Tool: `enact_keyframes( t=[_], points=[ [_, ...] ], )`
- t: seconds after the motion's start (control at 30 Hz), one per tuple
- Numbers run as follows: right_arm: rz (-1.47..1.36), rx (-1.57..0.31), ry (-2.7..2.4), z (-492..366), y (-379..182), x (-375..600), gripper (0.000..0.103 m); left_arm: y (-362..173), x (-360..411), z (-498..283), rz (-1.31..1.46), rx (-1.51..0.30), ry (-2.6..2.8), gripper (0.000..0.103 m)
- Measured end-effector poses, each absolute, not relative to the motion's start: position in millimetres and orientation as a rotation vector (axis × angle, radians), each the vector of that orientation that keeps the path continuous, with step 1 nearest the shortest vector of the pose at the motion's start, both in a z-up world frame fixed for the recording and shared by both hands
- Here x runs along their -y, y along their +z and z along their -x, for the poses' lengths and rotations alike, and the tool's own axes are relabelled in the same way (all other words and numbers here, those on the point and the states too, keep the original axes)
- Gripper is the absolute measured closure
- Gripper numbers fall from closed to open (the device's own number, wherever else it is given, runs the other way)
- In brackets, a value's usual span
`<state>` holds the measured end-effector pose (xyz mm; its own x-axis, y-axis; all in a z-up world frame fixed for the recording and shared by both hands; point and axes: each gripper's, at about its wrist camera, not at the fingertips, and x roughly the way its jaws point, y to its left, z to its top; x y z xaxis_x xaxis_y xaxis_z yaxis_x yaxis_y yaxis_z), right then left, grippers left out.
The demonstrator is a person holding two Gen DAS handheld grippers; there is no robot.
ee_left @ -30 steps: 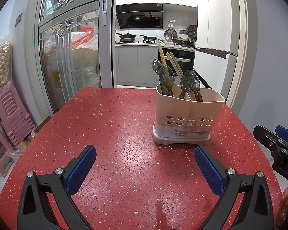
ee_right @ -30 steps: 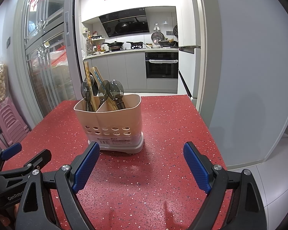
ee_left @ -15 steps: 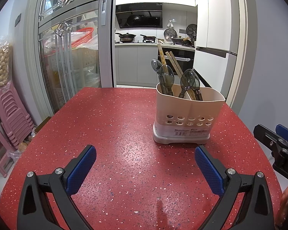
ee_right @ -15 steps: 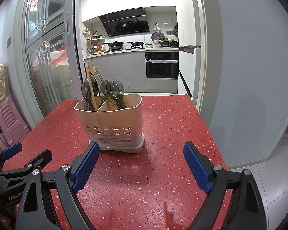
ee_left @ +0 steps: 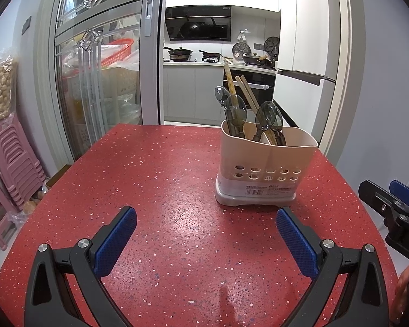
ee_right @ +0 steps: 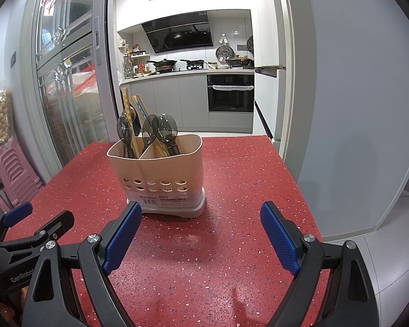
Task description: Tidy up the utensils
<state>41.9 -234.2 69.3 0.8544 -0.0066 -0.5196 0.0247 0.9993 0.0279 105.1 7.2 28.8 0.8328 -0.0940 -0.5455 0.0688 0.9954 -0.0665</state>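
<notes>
Holder: a beige plastic utensil holder (ee_left: pixel 268 163) stands upright on the red table (ee_left: pixel 155 179), toward the far right side from my left view, just ahead of my right fingers in the right view (ee_right: pixel 156 175).
Holder shape: rounded walls, two rows of round holes low on the front, a grey base with a printed label, and a divider that splits it into two compartments.
Spoons: four smoky, see-through spoons (ee_left: pixel 235 110) stand bowl-up, two in each compartment (glossy, probably plastic).
Chopsticks: pale wooden chopsticks (ee_left: pixel 246 91) lean among the spoons and rise above them; I cannot tell exactly how many.
Table surface: smooth red top speckled with white flecks, slightly shiny.
My left gripper (ee_left: pixel 205 224): fingers spread wide apart, holding nothing, hovering over the near part of the table; the pads (ee_left: pixel 114 241) are blue and finely textured on black arms.
My right gripper (ee_right: pixel 200 219): fingers also wide apart and holding nothing, the left pad (ee_right: pixel 122 238) close to the holder's base but apart from it.
</notes>
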Motion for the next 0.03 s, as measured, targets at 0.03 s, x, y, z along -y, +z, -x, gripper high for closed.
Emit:
enact_keyframes(
  t=[0.03],
  points=[
    [-0.034,-0.546,-0.017,-41.8,69.3,234.0,0.012,28.8,-7.2,-105.1,0.044,-0.581,-0.086,0.0]
  ],
)
